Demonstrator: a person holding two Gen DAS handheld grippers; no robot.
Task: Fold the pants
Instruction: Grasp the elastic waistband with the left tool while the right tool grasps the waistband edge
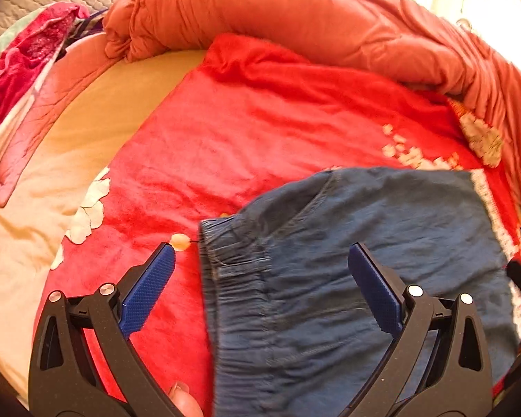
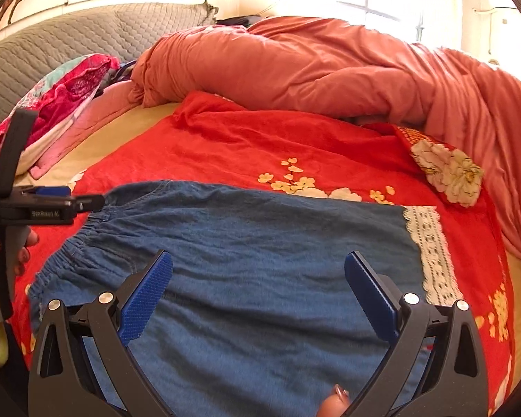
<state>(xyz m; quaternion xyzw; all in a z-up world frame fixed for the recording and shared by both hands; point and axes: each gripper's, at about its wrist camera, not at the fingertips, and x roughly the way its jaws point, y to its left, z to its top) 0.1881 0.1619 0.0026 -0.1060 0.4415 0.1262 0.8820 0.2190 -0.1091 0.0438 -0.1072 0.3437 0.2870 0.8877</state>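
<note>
Blue denim pants lie flat on a red flowered blanket, with the elastic waistband at the left and white lace hems at the right. They also show in the left wrist view, waistband at the left. My left gripper is open and empty, hovering over the waistband end. It also shows at the left edge of the right wrist view. My right gripper is open and empty, above the middle of the pants.
A rolled orange duvet lies along the far side of the bed. A pink patterned pillow and a grey quilted headboard are at the far left. Yellow sheet shows to the left of the blanket.
</note>
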